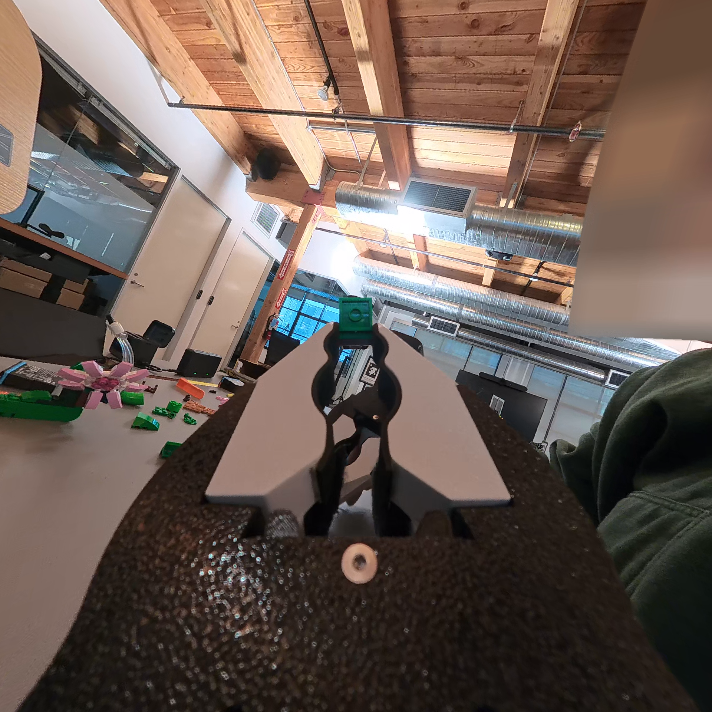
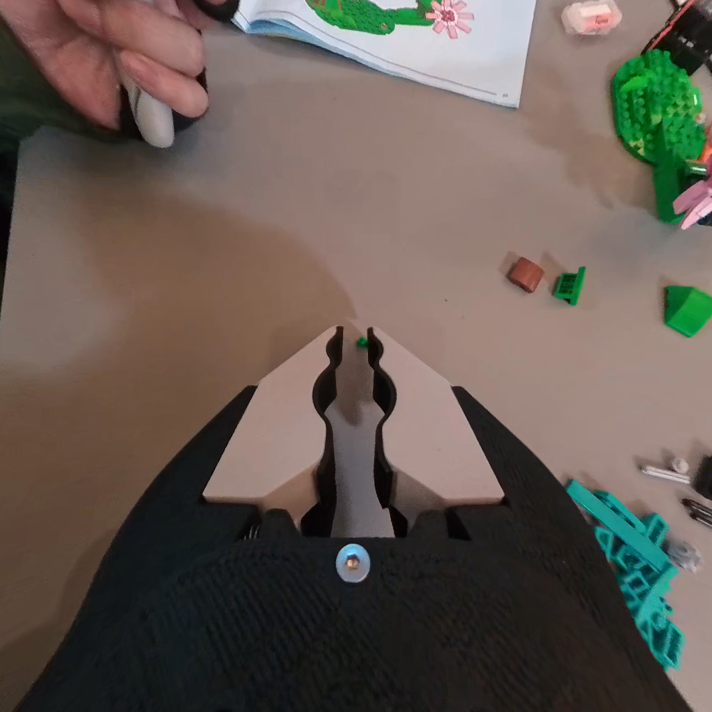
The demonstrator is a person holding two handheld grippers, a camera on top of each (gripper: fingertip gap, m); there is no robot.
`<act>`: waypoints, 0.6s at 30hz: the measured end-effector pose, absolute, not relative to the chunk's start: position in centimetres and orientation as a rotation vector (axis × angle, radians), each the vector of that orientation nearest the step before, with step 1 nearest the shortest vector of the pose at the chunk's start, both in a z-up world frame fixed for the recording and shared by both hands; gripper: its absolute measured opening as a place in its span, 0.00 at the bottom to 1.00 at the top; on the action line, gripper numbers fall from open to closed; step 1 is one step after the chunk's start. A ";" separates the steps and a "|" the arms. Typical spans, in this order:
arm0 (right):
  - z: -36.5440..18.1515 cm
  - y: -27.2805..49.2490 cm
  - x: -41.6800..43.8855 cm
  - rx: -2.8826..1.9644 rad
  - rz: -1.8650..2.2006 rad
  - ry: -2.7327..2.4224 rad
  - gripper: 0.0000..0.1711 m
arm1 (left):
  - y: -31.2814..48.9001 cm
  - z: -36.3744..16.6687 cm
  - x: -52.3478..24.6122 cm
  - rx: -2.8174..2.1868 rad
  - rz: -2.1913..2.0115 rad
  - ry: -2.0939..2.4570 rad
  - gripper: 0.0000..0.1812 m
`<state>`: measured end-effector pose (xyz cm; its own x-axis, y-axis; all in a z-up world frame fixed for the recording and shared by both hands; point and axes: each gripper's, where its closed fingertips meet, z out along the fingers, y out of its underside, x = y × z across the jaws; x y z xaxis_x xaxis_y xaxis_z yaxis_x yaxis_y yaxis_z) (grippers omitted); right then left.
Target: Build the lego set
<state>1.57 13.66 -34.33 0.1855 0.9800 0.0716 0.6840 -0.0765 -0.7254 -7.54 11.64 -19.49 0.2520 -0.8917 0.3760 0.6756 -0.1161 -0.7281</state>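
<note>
In the left wrist view, a pink-petalled brick flower on a green brick base (image 1: pixel 96 385) stands at the far left of the pale grey worktop (image 1: pixel 57 481), with small loose green bricks (image 1: pixel 145 420) scattered just to its right. The left tool (image 1: pixel 354 330) is raised and tilted toward the wooden ceiling, its tips closed on a small square green plate with a single stud (image 1: pixel 355 318). A dark green sleeve (image 1: pixel 655 481) fills the right edge.

In the right wrist view, a hand (image 2: pixel 127 57) sits at top left and an open instruction booklet (image 2: pixel 404 42) at top centre. The right tool (image 2: pixel 355 339) points down at the worktop with its tips slightly apart and a tiny green piece (image 2: pixel 361 342) against the right one; whether it is gripped I cannot tell. Right of it lie a brown rounded brick (image 2: pixel 524 274), a small green brick (image 2: pixel 569 287) and a leafy green brick build (image 2: pixel 662 123).
</note>
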 end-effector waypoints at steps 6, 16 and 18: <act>-35.1 13.3 1.9 -1.826 0.539 -1.619 0.04 | 11.6 -19.5 -7.5 -1.011 -1.366 0.277 0.08; -35.0 12.8 3.6 -1.858 0.524 -1.625 0.04 | 11.6 -19.5 -7.5 -1.008 -1.371 0.277 0.07; -35.1 12.5 4.0 -1.870 0.519 -1.642 0.05 | 11.6 -19.5 -7.5 -1.008 -1.371 0.277 0.08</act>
